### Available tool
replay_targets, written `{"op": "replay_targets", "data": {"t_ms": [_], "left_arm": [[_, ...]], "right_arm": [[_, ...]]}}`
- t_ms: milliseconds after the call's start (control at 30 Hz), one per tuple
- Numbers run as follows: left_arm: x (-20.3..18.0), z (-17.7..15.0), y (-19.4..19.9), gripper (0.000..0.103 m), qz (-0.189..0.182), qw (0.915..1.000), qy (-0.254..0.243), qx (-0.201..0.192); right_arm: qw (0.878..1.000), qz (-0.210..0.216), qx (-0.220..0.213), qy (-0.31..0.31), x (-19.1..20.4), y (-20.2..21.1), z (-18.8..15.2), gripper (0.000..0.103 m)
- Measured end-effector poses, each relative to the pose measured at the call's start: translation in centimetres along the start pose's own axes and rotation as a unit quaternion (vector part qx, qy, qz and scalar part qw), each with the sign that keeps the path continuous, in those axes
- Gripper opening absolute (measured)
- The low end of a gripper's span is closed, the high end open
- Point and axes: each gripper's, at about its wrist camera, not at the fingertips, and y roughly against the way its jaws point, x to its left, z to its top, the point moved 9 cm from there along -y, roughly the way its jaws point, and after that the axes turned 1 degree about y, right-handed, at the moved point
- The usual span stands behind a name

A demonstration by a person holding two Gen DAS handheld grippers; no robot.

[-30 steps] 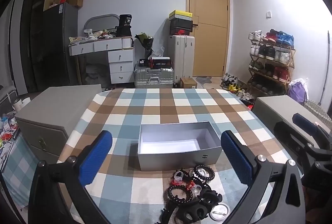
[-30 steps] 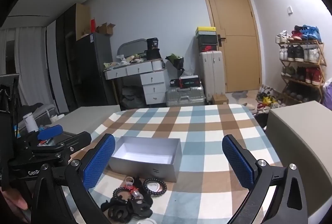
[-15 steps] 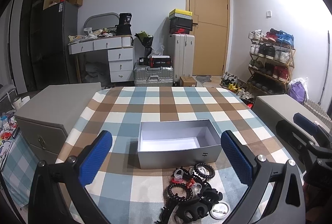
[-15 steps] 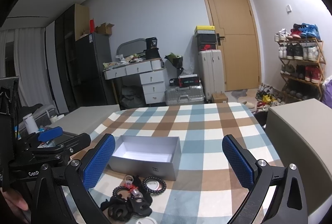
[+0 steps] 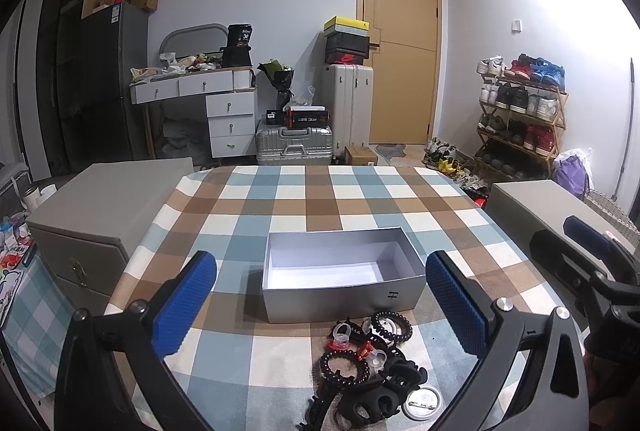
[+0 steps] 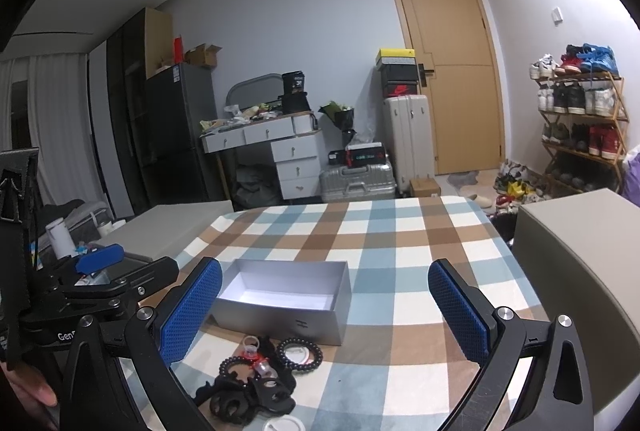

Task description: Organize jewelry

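Silver box (image 5: 340,285) empty, jewelry pile (image 5: 370,367) untouched; left claw (image 5: 320,305) and right claw (image 6: 324,311) both gape. Next: pinch one bracelet.

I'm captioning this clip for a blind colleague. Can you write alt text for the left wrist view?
An open, empty silver box sits on a checked tablecloth, with a pile of black bead bracelets, hair clips and small rings just in front of it. The left gripper hangs open above the table, holding nothing, and the right gripper shows at the right edge.
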Motion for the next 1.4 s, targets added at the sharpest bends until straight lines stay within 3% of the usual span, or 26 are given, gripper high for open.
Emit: {"op": "replay_targets", "data": {"t_ms": [1100, 1400], "left_arm": [[0.0, -0.2, 0.0, 0.102, -0.010, 0.9998, 0.017, 0.008], [0.4, -2.2, -0.8, 0.102, -0.045, 0.9980, 0.022, 0.039]], "right_arm": [[1.000, 0.007, 0.002, 0.005, 0.4, 0.2, 0.0, 0.103], [1.000, 0.004, 0.010, 0.003, -0.1, -0.2, -0.7, 0.103]]}}
